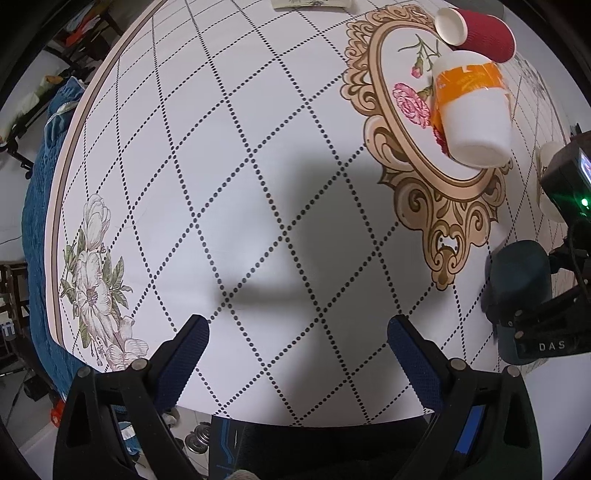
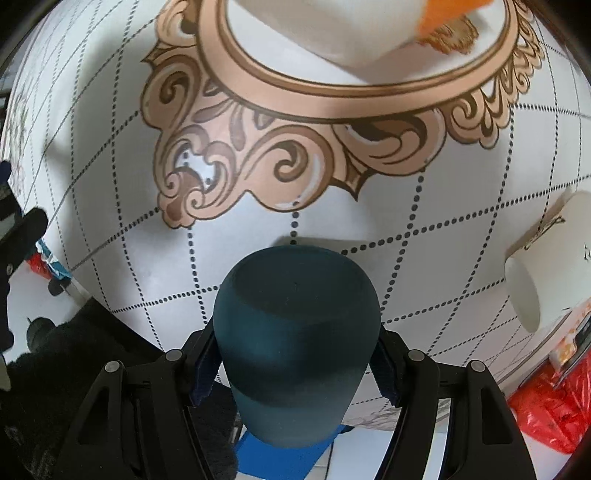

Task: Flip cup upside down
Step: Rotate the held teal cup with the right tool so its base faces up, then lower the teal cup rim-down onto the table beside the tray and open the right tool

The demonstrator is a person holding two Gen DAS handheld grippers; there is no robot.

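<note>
- the dark teal cup (image 2: 297, 332) sits clamped between the two fingers of the right gripper (image 2: 295, 363), the blue pads (image 2: 204, 363) pressing its sides; its closed, rounded end points away from the camera and it is held above the table's near edge.
- in the left wrist view the same teal cup (image 1: 521, 291) shows at the right border, gripped by the right gripper's black frame.
- the left gripper (image 1: 297, 349) hangs wide apart over the table (image 1: 258, 184) with nothing between its fingers.
- the tablecloth is white with dotted diamond lines and a tan ornate oval frame (image 1: 417, 184).
- a white cup with an orange band (image 1: 472, 107) lies tipped on that frame, and a red ribbed cup (image 1: 480, 33) lies on its side just beyond it.
- another white cup (image 2: 550, 266) lies to the right, near the teal cup.
</note>
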